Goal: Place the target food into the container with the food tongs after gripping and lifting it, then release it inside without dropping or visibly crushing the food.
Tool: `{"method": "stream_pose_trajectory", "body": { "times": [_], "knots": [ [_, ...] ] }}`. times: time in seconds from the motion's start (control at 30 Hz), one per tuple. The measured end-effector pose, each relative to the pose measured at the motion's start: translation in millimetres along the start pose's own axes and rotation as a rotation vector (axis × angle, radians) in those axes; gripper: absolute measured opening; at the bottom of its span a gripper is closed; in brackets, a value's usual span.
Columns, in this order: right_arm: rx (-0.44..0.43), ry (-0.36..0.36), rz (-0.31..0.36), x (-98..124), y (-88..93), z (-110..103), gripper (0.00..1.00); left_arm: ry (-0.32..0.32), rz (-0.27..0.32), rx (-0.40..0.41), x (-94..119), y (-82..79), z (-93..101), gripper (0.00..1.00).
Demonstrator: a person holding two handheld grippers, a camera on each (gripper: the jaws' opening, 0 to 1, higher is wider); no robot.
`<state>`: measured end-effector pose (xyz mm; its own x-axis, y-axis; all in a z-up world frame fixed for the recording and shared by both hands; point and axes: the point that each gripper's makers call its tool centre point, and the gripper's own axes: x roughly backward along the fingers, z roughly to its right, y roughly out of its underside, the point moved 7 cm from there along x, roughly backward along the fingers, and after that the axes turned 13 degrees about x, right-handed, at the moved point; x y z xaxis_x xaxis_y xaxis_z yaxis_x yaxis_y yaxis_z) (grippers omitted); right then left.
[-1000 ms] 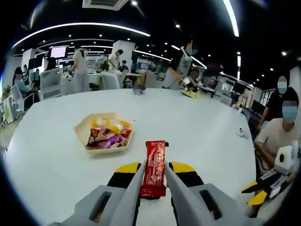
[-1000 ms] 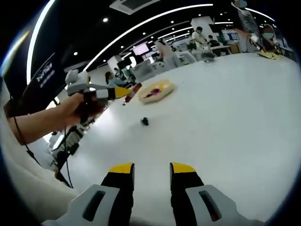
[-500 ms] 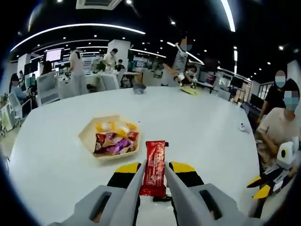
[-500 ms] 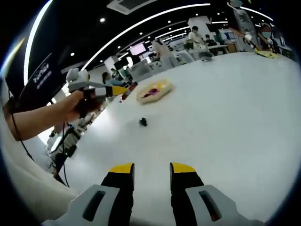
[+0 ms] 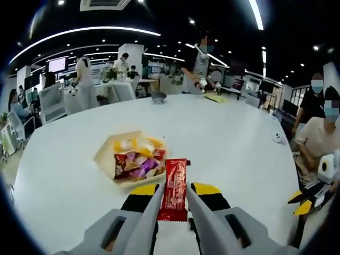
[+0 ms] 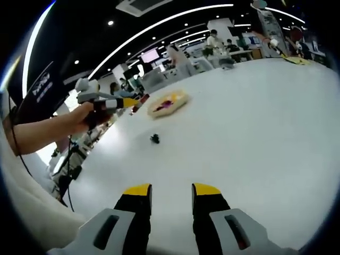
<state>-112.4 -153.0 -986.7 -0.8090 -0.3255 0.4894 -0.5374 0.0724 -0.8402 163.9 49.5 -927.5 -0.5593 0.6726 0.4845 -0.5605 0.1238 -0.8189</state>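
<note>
Left gripper [image 5: 173, 197] is clamping the red snack bar [image 5: 175, 188] upright between narrow jaws, just beside the tray [image 5: 106, 157] of wrapped snacks. Right gripper [image 6: 172, 197] is hovering over the white table [image 6: 255, 122], jaws apart, gripping nothing.

Bright ceiling strip lights [image 5: 85, 31], fisheye-warped edges, bkgd soft.
</note>
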Motion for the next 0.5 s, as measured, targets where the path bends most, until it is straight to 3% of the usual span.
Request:
{"method": "stream_pose_trajectory", "body": {
  "times": [0.17, 0.5],
  "knots": [
    [-0.013, 0.009, 0.005, -2.9, -1.2, 4.4, 0.3, -0.019, 0.016, 0.021, -4.7, -10.8, -9.5, 0.21],
    [-0.014, 0.007, 0.001, -5.2, -1.0, 6.4, 0.3, -0.023, 0.021, 0.017, -8.1, -16.3, -12.1, 0.21]
  ]
}}
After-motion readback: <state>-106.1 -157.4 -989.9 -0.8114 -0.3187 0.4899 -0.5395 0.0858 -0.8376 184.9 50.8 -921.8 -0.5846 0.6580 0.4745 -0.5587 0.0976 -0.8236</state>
